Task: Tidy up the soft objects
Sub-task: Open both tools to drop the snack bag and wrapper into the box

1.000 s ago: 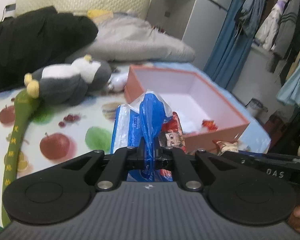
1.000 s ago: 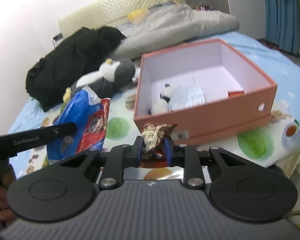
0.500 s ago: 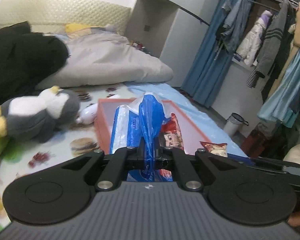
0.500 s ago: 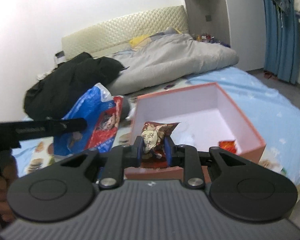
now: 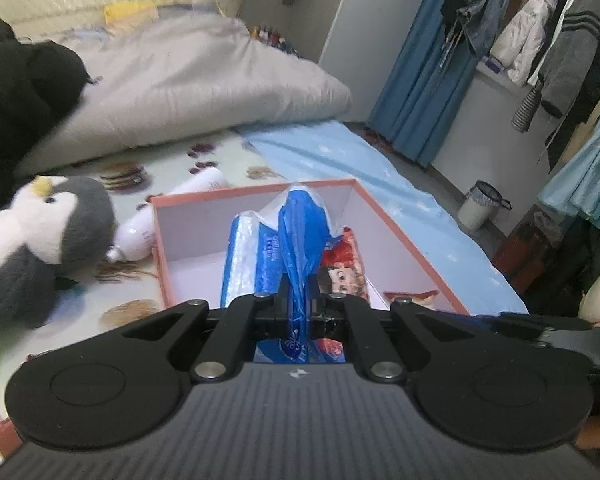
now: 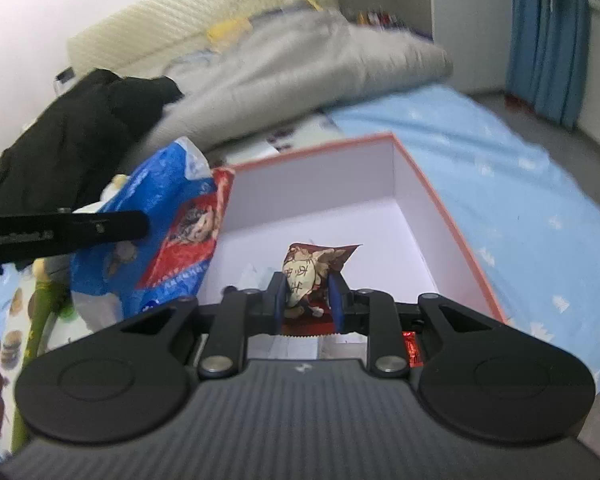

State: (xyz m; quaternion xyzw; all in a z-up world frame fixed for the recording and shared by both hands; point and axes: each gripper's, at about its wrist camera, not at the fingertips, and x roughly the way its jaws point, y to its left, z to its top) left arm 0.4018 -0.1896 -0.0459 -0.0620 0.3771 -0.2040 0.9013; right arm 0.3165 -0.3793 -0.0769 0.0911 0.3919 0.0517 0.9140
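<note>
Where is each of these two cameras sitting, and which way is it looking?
Left wrist: on the left gripper, looking along its fingers, shut on a blue snack bag, over the pink box.
Right wrist: on the right gripper, shut on a small snack packet; the left gripper's side shows.
Shared: box, blue bag, grey quilt.

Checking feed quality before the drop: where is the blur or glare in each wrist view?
Left wrist view: grey duvet and penguin plush smeared; blue bag in the left gripper sharp. Right wrist view: wall blown out; duvet blurred, snack packet in the right gripper crisp; fisheye bends the box.
</note>
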